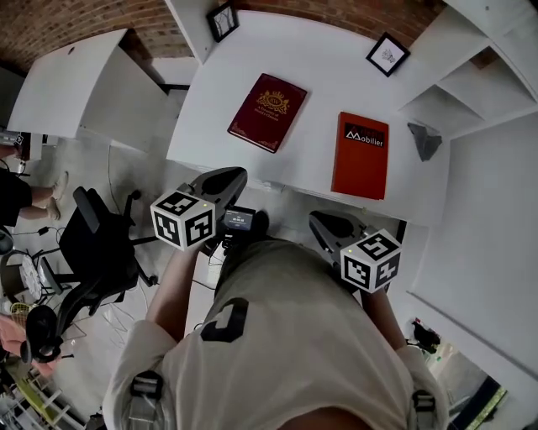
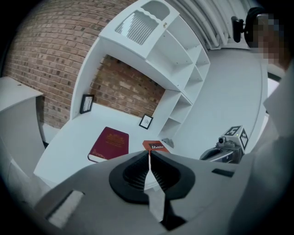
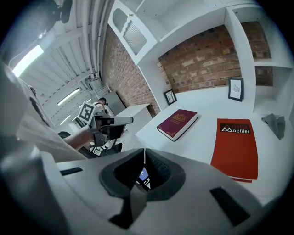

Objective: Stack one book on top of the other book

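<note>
Left gripper (image 2: 149, 155) has its jaws pressed together and is empty. Right gripper (image 3: 144, 153) jaws are also together, holding nothing. Both hover short of the white desk (image 1: 324, 80) front edge, well apart from the books. Maroon book (image 1: 267, 112) lies flat mid-desk, angled. Orange-red book (image 1: 361, 155) lies flat to its right by the front edge, the two apart, not stacked. One framed picture (image 1: 223, 20) and another framed picture (image 1: 387, 54) stand at the desk's back. Brick wall (image 1: 76, 21) is behind, white shelves (image 1: 496, 76) on the right. Grey crumpled thing (image 1: 424, 140) sits by the shelves. Black office chair (image 1: 101, 243) stands on the pale floor at left.
</note>
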Demonstrator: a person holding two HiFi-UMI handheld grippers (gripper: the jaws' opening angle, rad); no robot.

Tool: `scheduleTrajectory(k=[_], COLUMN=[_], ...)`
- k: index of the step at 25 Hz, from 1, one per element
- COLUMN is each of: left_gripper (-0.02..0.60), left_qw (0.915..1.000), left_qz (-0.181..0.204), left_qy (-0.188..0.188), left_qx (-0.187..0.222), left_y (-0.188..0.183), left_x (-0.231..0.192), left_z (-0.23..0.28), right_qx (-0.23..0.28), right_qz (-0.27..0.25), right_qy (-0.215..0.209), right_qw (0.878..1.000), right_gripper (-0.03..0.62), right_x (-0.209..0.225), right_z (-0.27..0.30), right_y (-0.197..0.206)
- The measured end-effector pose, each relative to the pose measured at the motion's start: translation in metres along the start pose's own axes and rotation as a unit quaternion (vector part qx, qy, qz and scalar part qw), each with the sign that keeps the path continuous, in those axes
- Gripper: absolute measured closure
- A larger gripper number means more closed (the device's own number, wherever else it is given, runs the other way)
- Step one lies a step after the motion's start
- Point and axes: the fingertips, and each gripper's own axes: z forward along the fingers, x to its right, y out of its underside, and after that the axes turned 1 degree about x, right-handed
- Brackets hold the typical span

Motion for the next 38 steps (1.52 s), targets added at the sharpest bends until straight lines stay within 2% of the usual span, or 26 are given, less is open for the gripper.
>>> scheduleTrajectory(k=[8,14,18,19,21,22,25,28,32,36,38], left_gripper=[0.569,0.568,0.564,0.537,0.376,0.347,0.309,0.241,0.218,0.218,0.218], left_qw=[0.9999,0.9987,0.9974,0.9969,0.9957,0.9949,0.9898,0.9853,0.9804,0.9721,0.9714], left_qz=[-0.002,0.049,0.054,0.055,0.057,0.062,0.084,0.079,0.069,0.060,0.042], left_qy=[0.016,0.001,0.027,0.029,0.025,0.018,-0.011,-0.027,-0.048,-0.047,-0.047], left_qx=[0.000,-0.013,-0.040,-0.048,-0.068,-0.078,-0.114,-0.149,-0.178,-0.222,-0.229], left_y=[-0.019,-0.035,-0.031,-0.029,-0.024,-0.022,-0.013,0.002,0.013,0.032,0.040], left_x=[-0.054,-0.092,-0.105,-0.108,-0.118,-0.125,-0.148,-0.167,-0.184,-0.192,-0.195], left_z=[0.014,0.028,0.042,0.048,0.062,0.070,0.098,0.123,0.146,0.161,0.165], right_qx=[-0.016,-0.021,-0.021,-0.022,-0.024,-0.024,-0.018,-0.016,-0.023,-0.032,-0.033], right_qz=[-0.008,-0.010,-0.015,-0.014,-0.011,-0.009,-0.005,-0.009,-0.014,-0.011,-0.006], right_qy=[0.022,0.034,0.045,0.047,0.049,0.049,0.048,0.044,0.034,0.028,0.031], right_qw=[1.000,0.999,0.999,0.999,0.998,0.998,0.999,0.999,0.999,0.999,0.999], right_gripper=[0.588,0.588,0.588,0.588,0.588,0.588,0.588,0.588,0.588,0.588,0.588], right_x=[-0.007,-0.014,-0.016,-0.016,-0.015,-0.014,-0.005,0.004,0.015,0.025,0.032], right_z=[0.036,0.060,0.068,0.069,0.069,0.069,0.066,0.063,0.059,0.056,0.053], right_y=[-0.021,-0.032,-0.036,-0.036,-0.036,-0.037,-0.041,-0.046,-0.052,-0.052,-0.052])
